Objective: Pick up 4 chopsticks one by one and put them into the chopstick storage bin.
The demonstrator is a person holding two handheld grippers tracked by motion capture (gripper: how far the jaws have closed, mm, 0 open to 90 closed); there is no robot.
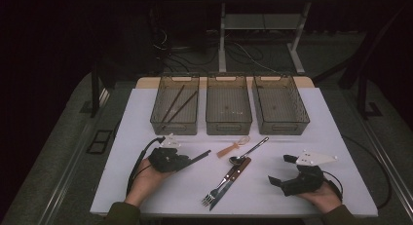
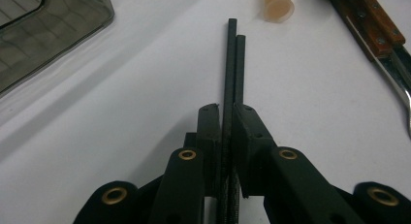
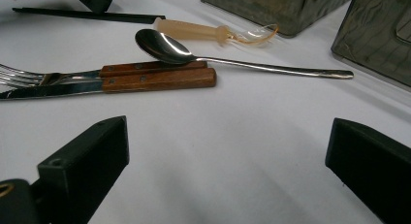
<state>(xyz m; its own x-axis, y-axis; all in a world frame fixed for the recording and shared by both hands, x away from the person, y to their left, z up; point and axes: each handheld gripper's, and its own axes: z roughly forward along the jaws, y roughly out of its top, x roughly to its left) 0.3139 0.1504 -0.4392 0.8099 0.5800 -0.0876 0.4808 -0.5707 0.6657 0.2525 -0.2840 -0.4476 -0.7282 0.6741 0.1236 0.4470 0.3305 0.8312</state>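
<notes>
- Two claws are seen at the counter's (image 1: 146, 196) near edge: the left claw (image 2: 227, 118) is closed on two black chopsticks (image 2: 232, 64) lying flat on the counter, while the right claw (image 1: 282, 170) is held wide apart with nothing between its jaws.
- One fork (image 1: 217, 190) and one knife (image 1: 233, 178), both wooden-handled, are laid side by side at the centre.
- One metal spoon (image 1: 247, 151) is rested across those handles; one translucent spoon (image 1: 234, 147) is placed just beyond.
- Three grey baskets (image 1: 229, 122) are lined up at the back; two more chopsticks (image 1: 178, 105) are held in the leftmost.

Dim room, darkness ringing the lit white desk (image 1: 302, 137); soft shadows, sharp close-ups, glare on the spoon (image 3: 162, 44).
</notes>
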